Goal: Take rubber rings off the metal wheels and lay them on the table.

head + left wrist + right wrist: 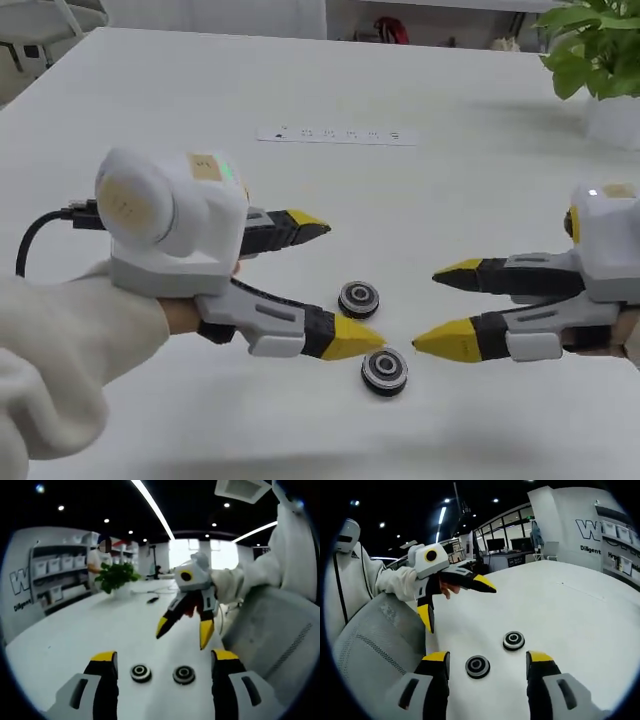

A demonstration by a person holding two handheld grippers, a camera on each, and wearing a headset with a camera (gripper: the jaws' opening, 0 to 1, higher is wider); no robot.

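An open-plan office or lab: a long white table (300,90) with a potted plant (590,45), shelves (65,582) of white bins (52,566), wall lettering (592,549), strip lights (150,504) on a dark ceiling (90,500), and what look like monitors (496,544) by glass partitions (512,520).

A long white power strip (335,135) lies flat on the white worktop (200,90), toward its far side. A leafy green plant (590,45) in a white pot (612,120) stands near the far right edge. Beyond the worktop, wall shelves (55,575) hold pale bins, under long strip ceiling lights (152,507).
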